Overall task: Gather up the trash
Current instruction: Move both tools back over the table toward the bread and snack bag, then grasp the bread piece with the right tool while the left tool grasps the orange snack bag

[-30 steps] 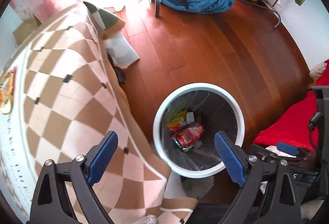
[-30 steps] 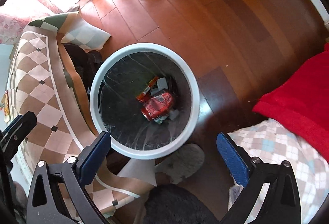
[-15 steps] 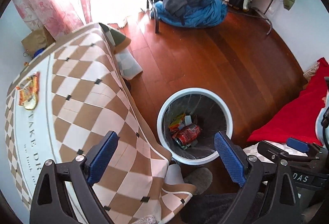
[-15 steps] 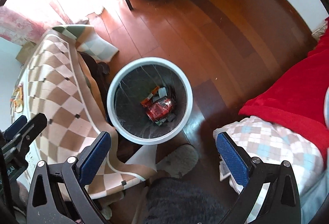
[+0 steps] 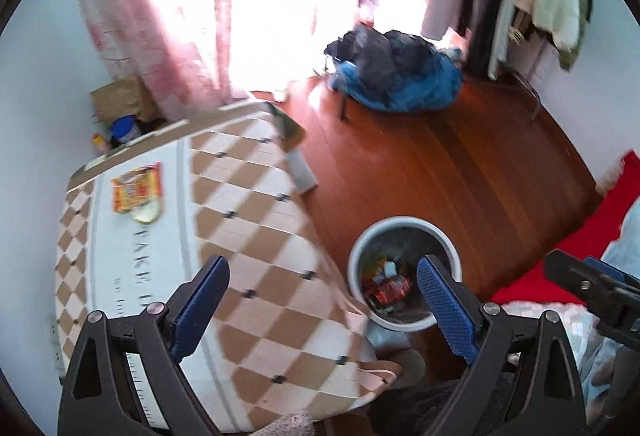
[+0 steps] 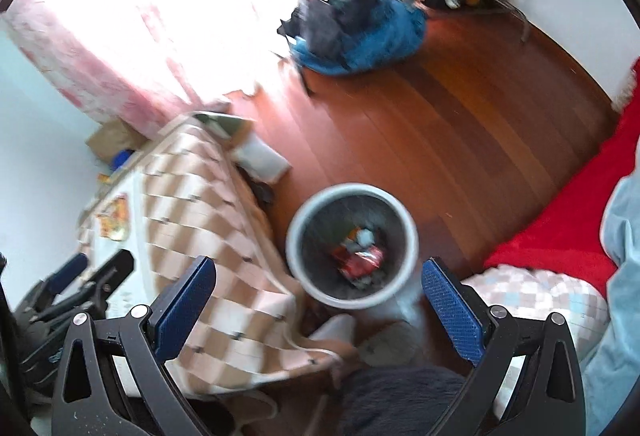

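Wooden floor (image 5: pixel 460 171), red-brown, fills the middle of both views, and a table (image 5: pixel 248 236) under a brown and white checked cloth stands at its left side. A blue pile of clothes (image 5: pixel 404 91) lies far back on the floor near the bright window. A red blanket (image 6: pixel 568 220) is at the right edge. The white round bin (image 6: pixel 352 248) stands on the floor just beside the hanging cloth, between the table and the blanket. Inside the bin lies a red can (image 6: pixel 362 262) among some small scraps, which are blurred. On the table, well apart from the bin, lies a yellow and red wrapper (image 5: pixel 138 191). The left tongs (image 5: pixel 320 300) are wide apart and hold nothing; they hang above the table edge and the bin. The right tongs (image 6: pixel 320 300) are also wide and hold nothing, above the bin.
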Motion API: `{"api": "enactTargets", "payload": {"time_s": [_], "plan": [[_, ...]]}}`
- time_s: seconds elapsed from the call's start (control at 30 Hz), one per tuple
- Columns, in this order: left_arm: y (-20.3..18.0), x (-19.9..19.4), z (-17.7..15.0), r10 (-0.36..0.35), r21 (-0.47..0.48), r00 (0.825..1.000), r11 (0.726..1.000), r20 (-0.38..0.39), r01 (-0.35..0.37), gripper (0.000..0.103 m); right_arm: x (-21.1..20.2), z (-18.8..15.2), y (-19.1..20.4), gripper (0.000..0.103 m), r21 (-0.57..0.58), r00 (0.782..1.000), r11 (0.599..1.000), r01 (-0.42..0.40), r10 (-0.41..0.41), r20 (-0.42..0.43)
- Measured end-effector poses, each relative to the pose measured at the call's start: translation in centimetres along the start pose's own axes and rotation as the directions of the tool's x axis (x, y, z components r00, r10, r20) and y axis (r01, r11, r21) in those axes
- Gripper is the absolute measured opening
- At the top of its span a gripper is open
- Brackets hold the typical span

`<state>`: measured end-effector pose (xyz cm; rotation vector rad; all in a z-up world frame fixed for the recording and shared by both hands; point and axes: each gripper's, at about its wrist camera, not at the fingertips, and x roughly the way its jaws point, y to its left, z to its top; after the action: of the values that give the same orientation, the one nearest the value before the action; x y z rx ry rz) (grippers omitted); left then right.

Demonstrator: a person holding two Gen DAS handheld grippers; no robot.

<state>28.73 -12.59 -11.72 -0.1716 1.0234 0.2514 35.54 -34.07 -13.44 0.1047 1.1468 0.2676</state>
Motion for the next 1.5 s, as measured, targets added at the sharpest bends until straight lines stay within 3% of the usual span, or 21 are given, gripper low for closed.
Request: {"api": "enactTargets", "payload": {"time_s": [0.17, 0.3, 0.5, 0.53, 0.67, 0.8, 0.97, 1.03, 1.1, 1.3, 1.4, 1.5], "plan": [[7.5, -0.9, -0.9, 0.091, -0.103, 0.996, 0.991, 0.024, -0.088, 0.096, 0.0, -0.1, 7.2, 0.103, -0.092, 0.994, 0.99, -0.106, 0.107, 0.005], [15.1, 0.7, -2.5, 0.212, -0.189, 0.977, 0.959, -0.016, -0.211, 0.096, 3.1, -0.6, 14.3, 0.103, -0.181, 0.985, 0.969, -0.169, 0.162, -0.054], [26.5, 5.7, -6.8, 0.305, -0.327, 0.939, 0.881, -0.158, -0.341, 0.096, 12.3, -1.3, 26.5, 0.075, -0.249, 0.945, 0.921, -0.298, 0.248, -0.212], [28.1, 6.6, -7.4, 0.313, -0.342, 0.932, 0.869, -0.18, -0.358, 0.096, 13.9, -1.4, 28.1, 0.068, -0.256, 0.939, 0.916, -0.308, 0.25, -0.234], [33.5, 10.7, -9.4, 0.305, -0.399, 0.914, 0.828, -0.267, -0.393, 0.096, 21.6, -1.1, 35.0, 0.065, -0.297, 0.929, 0.906, -0.302, 0.209, -0.307], [36.1, 13.0, -9.9, 0.307, -0.409, 0.902, 0.813, -0.303, -0.414, 0.096, 28.0, -0.9, 40.1, 0.061, -0.348, 0.928, 0.898, -0.27, 0.145, -0.344], [37.6, 14.4, -10.1, 0.294, -0.418, 0.901, 0.809, -0.319, -0.412, 0.096, 33.2, -1.1, 43.2, 0.048, -0.394, 0.922, 0.888, -0.237, 0.079, -0.378], [37.7, 14.8, -9.3, 0.284, -0.421, 0.905, 0.813, -0.315, -0.402, 0.096, 34.0, -1.4, 43.7, 0.024, -0.399, 0.926, 0.885, -0.239, 0.083, -0.369], [37.5, 15.0, -8.7, 0.277, -0.416, 0.911, 0.821, -0.307, -0.39, 0.096, 33.9, -1.6, 44.2, 0.008, -0.422, 0.928, 0.87, -0.255, 0.097, -0.361], [37.0, 16.3, -5.0, 0.196, -0.448, 0.947, 0.844, -0.256, -0.296, 0.096, 30.3, -0.4, 42.0, 0.007, -0.461, 0.955, 0.854, -0.241, 0.124, -0.269], [37.2, 17.7, -3.1, 0.097, -0.514, 0.97, 0.834, -0.222, -0.201, 0.095, 29.1, 1.2, 39.9, 0.007, -0.466, 0.968, 0.862, -0.199, 0.101, -0.228], [37.1, 19.9, -1.1, 0.014, -0.562, 0.978, 0.817, -0.209, -0.132, 0.095, 29.8, 3.4, 37.4, 0.007, -0.437, 0.976, 0.888, -0.143, 0.054, -0.209]]}}
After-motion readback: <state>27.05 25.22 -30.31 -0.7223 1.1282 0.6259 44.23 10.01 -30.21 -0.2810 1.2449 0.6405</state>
